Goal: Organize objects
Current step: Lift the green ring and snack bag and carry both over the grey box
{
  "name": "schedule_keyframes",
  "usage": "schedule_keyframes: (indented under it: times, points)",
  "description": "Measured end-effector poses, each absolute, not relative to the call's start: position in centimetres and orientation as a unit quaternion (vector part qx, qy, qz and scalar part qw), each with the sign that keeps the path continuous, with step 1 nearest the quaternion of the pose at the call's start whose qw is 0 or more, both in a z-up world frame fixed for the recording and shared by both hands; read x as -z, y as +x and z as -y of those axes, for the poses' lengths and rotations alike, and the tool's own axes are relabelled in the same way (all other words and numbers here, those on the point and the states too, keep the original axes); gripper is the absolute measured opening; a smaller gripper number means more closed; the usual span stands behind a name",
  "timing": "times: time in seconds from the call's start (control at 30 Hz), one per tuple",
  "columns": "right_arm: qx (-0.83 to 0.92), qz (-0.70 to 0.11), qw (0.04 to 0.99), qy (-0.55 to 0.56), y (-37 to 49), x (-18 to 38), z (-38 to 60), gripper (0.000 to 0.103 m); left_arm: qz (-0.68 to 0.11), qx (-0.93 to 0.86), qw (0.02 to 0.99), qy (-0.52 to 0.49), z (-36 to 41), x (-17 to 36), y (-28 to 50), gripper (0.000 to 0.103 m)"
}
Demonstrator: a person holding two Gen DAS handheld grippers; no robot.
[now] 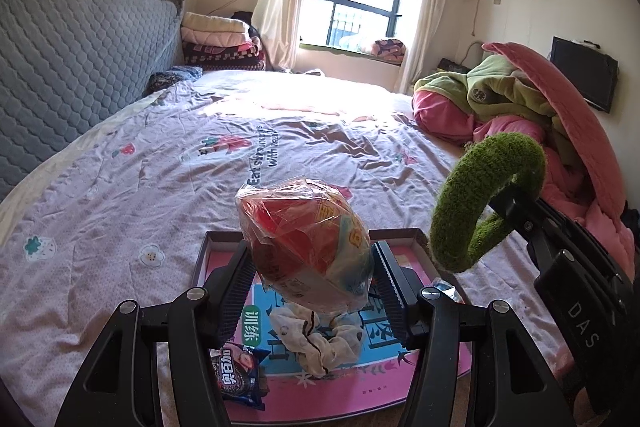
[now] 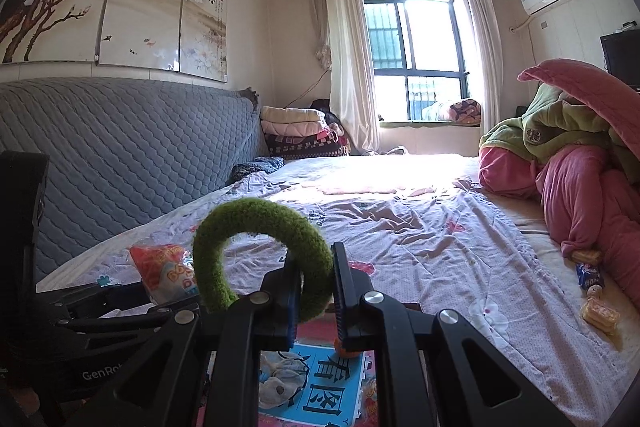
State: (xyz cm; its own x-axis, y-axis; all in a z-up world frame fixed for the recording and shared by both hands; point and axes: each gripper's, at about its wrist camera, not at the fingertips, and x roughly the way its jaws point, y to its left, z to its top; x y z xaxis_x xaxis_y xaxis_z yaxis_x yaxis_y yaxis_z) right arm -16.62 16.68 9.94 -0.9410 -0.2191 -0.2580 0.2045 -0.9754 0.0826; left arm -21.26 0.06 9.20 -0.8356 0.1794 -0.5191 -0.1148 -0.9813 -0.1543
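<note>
A: What is the left gripper (image 1: 312, 271) carrying?

B: Its jaws are clamping a round snack packet in crinkly clear wrap, red and pale blue (image 1: 306, 247), hanging above the shallow pink-and-blue box lid (image 1: 404, 234) on the bed's lilac flowered sheet (image 1: 120, 195). It is looking light and puffy, and that film is probably slippery, so gripping across the bulging middle, as now, seems safest; harder squeezing might crush what is inside

A: And the right gripper (image 2: 316, 291)?

B: Its jaws are pinched narrow on one end of a fuzzy green horseshoe-shaped hairband (image 2: 256, 223), which is arching up and left above the lid. It is likely stiff under soft plush, so holding a leg is working

A: What is lying in the lid?

B: A cream fabric scrunchie (image 1: 316, 343) and a dark biscuit packet (image 1: 238, 379), near the front
</note>
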Motion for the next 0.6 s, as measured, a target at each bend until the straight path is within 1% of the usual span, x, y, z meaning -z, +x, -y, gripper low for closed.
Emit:
schedule_keyframes:
  times: [0.17,0.4,0.6]
  points:
    - [0.986,0.027,0.104,0.130,-16.7,-10.2,-16.8,0.015,0.058,-0.959,0.062,-0.271,1.3,-9.1,-21.6,0.061]
    - [0.982,0.029,0.099,0.159,-17.1,-9.0,-17.2,0.015,0.084,-0.953,0.038,-0.288,4.3,-7.9,-22.3,0.061]
    - [0.980,0.027,0.086,0.175,-17.1,-8.0,-18.1,0.015,0.075,-0.950,0.038,-0.300,3.7,-6.8,-22.3,0.061]
